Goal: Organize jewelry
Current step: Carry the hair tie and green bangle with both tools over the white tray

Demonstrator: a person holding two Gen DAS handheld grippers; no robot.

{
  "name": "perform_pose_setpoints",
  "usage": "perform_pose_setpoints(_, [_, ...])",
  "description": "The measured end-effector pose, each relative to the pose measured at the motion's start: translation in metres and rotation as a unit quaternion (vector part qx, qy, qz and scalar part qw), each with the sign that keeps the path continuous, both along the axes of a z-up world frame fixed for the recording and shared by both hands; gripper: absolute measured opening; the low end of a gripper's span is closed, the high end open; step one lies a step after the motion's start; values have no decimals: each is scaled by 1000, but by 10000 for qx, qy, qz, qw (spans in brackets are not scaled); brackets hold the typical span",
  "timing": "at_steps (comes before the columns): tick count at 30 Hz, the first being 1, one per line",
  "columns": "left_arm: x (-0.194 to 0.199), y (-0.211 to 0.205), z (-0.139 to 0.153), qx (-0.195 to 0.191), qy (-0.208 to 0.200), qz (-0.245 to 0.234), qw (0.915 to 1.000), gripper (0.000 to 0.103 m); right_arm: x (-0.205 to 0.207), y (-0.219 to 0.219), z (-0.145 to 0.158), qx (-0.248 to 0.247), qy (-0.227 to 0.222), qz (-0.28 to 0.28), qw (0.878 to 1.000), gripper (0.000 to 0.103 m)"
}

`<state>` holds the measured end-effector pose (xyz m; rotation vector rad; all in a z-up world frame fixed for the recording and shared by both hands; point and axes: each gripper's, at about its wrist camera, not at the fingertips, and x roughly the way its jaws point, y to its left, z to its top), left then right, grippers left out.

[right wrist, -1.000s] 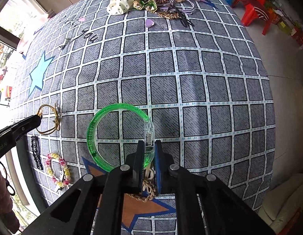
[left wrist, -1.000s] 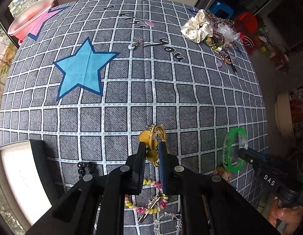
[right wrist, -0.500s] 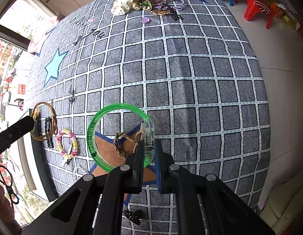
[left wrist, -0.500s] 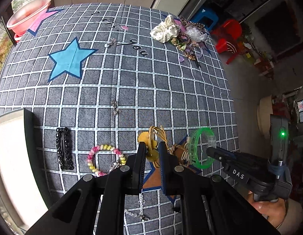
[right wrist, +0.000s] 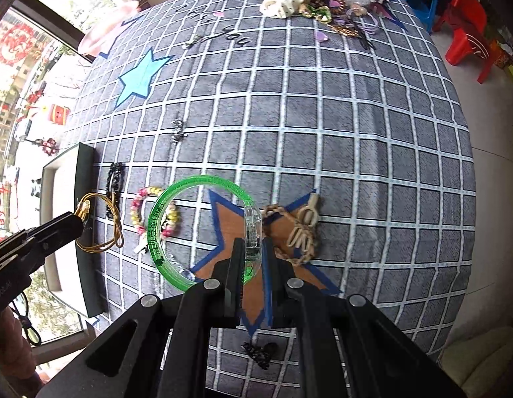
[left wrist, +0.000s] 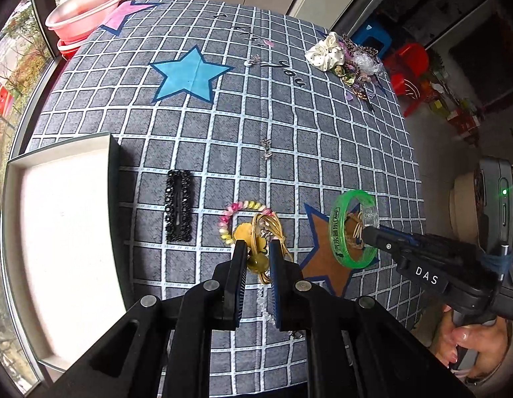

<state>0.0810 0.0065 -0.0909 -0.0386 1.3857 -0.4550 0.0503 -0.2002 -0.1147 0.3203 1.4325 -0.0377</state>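
Note:
My left gripper (left wrist: 256, 248) is shut on a gold wire bracelet (left wrist: 268, 229) with yellow beads, held above the cloth; it also shows in the right wrist view (right wrist: 100, 222). My right gripper (right wrist: 251, 245) is shut on a green translucent bangle (right wrist: 163, 212), also held up; it shows in the left wrist view (left wrist: 337, 232). An open white-lined box (left wrist: 64, 232) lies at the left. On the cloth lie a black hair clip (left wrist: 178, 210), a pink and yellow bead bracelet (left wrist: 225, 222) and a braided shell bracelet (right wrist: 299, 232).
A pile of scrunchies and jewelry (left wrist: 346, 59) sits at the far right corner. A small silver charm (left wrist: 266, 149) lies mid-table, another small piece (left wrist: 251, 61) farther back. A pink basin (left wrist: 85, 10) stands beyond the far left edge. A black clip (right wrist: 259, 353) lies near the front edge.
Both grippers have pulled back and up, each keeping its bracelet. The left view has swung left, so the box and black clip show more fully.

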Motion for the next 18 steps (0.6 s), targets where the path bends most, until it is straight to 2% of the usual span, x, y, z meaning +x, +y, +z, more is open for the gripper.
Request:
perform_pose_setpoints(9, [5,99,0,10,-23,479,9989,20,26,103,13,-4,-131,587,9982,10])
perform_pose_setpoints(18, [18,180,-19,97,-35,1227,9924,20,61,199,7,121,-141,1285,9915,10])
